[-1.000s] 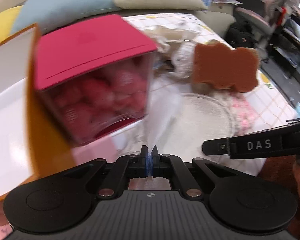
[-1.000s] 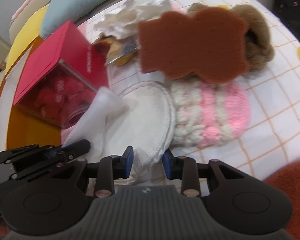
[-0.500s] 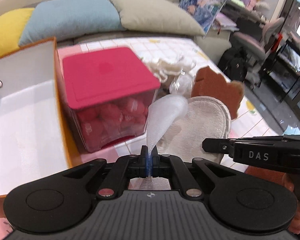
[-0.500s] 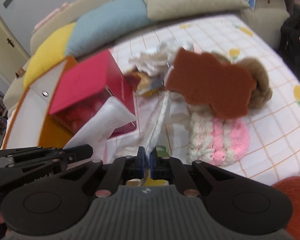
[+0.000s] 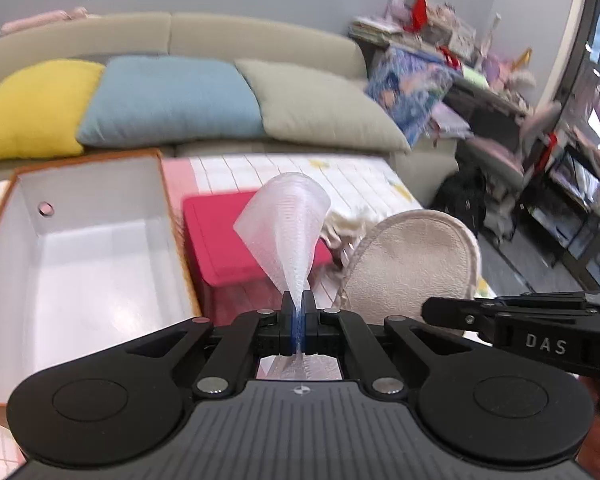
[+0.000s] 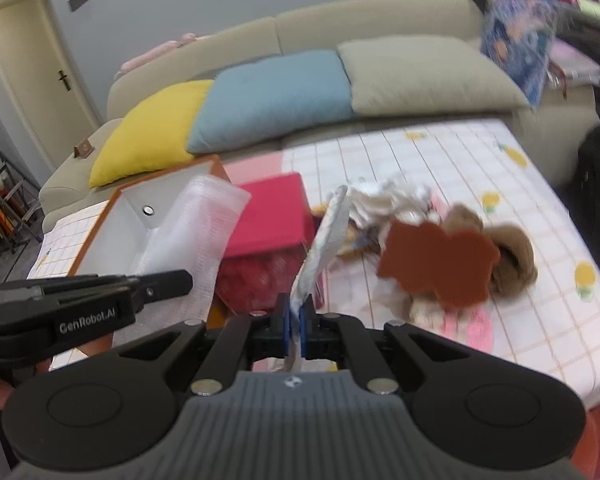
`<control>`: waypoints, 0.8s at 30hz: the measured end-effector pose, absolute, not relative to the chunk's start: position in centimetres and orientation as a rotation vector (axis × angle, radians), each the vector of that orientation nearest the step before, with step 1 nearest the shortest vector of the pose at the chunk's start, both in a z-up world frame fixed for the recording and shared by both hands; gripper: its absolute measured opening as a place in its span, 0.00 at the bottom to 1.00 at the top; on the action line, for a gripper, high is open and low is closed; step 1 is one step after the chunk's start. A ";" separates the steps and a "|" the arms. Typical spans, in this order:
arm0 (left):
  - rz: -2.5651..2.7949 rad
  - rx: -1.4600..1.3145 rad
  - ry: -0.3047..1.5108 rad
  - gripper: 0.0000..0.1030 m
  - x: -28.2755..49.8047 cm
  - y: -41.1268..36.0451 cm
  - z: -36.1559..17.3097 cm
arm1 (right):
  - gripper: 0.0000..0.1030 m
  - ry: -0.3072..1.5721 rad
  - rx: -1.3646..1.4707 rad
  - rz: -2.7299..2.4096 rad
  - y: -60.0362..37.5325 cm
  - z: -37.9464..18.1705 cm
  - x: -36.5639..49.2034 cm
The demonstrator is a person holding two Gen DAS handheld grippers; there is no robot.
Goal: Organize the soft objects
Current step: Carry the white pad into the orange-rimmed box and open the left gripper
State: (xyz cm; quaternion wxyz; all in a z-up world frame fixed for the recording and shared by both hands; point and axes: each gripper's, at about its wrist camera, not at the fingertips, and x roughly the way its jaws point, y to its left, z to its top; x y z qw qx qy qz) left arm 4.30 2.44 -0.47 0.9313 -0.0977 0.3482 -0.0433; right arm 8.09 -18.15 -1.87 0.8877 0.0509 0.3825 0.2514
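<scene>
The white mesh cloth point(image 5: 288, 224) looks thin, ribbed and half see-through. The round pad point(image 5: 416, 264) is beige terry with a stitched rim, soft and matt. The open box point(image 5: 80, 256) is card, smooth white inside with an orange edge and a small metal stud. The red lid point(image 5: 216, 240) is smooth matt plastic over clear, glossy walls. The brown sponge point(image 6: 440, 268) is porous and dull. The tablecloth point(image 6: 460, 168) is a checked fabric. The cushions point(image 5: 172, 100) are matt woven cloth. The left gripper point(image 5: 299, 312) is matt black plastic with ribbed housing and metal pins.
</scene>
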 end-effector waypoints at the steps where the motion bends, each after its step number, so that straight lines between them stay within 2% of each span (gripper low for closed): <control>1: -0.080 -0.202 0.702 0.01 4.2 2.8 -0.3 | 0.02 0.779 0.098 0.523 -17.9 -1.4 7.9; 12: 0.044 -0.238 0.626 0.01 2.9 7.0 2.4 | 0.02 0.655 0.093 0.586 -15.3 3.8 7.4; 24: 0.189 -0.229 0.630 0.01 3.3 12.2 3.9 | 0.02 0.592 0.063 0.820 -5.9 6.1 8.7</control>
